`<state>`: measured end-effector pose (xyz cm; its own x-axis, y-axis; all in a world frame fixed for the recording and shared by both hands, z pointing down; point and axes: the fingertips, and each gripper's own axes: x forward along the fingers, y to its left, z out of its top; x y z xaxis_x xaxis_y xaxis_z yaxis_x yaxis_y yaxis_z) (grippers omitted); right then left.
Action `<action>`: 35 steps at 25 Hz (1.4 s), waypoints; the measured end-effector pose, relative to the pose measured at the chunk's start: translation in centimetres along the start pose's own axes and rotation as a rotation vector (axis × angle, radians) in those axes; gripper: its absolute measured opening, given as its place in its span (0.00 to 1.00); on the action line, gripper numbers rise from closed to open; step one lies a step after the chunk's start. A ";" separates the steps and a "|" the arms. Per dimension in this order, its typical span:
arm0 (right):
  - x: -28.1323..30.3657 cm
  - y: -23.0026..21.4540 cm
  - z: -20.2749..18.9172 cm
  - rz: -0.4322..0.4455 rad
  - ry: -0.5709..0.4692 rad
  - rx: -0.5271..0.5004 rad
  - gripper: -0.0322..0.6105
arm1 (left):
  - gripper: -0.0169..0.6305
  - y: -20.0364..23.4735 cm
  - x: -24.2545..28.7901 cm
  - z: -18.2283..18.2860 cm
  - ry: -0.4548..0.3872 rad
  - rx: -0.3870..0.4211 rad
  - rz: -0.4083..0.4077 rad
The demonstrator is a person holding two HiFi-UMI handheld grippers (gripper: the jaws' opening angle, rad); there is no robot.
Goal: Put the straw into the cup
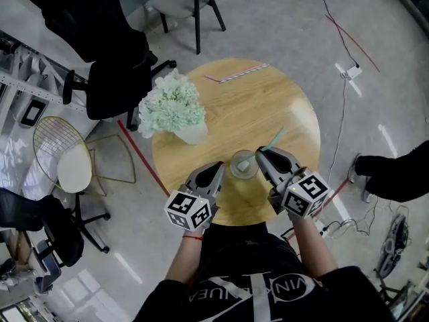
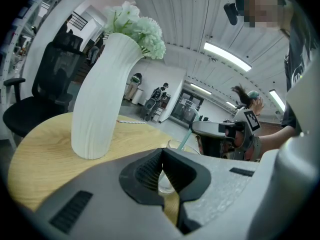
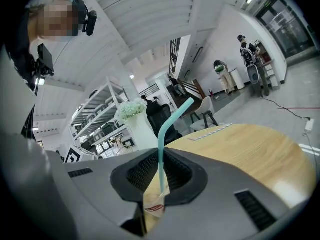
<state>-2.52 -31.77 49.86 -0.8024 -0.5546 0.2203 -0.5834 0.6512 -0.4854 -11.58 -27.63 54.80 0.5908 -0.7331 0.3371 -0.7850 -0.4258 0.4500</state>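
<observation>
A clear cup (image 1: 243,165) stands near the front edge of the round wooden table (image 1: 268,106). My right gripper (image 1: 261,154) is just right of the cup's rim, shut on a teal bent straw (image 1: 273,139) whose upper end slants up and away to the right. In the right gripper view the straw (image 3: 162,134) rises from between the pads of the right gripper (image 3: 161,156), with the cup (image 3: 154,206) showing below them. My left gripper (image 1: 216,172) sits close to the cup's left side. In its own view the left gripper (image 2: 162,154) has its jaws together and the cup (image 2: 176,145) just beyond.
A white ribbed vase of pale green flowers (image 1: 177,109) stands at the table's left. A striped paper strip (image 1: 234,74) lies at the far edge. Around the table are a black office chair (image 1: 114,79), a wire chair (image 1: 64,153), floor cables and a person's shoe (image 1: 389,176).
</observation>
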 end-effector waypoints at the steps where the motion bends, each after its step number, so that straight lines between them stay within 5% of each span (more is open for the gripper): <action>1: 0.0 0.0 0.0 -0.001 0.004 -0.004 0.09 | 0.04 0.0 0.0 0.0 0.000 0.000 -0.001; 19: -0.7 -0.2 -0.9 -0.008 0.041 -0.005 0.10 | 0.04 -0.6 -0.1 -0.3 0.004 -0.009 -0.010; 35: -1.0 0.1 -1.7 -0.023 0.056 0.003 0.24 | 0.04 -1.0 -0.9 -0.9 -0.005 -0.024 -0.002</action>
<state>-1.96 -30.21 51.05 -0.7946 -0.5394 0.2787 -0.6015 0.6368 -0.4823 -11.21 -26.06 54.75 0.5917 -0.7347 0.3318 -0.7788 -0.4148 0.4705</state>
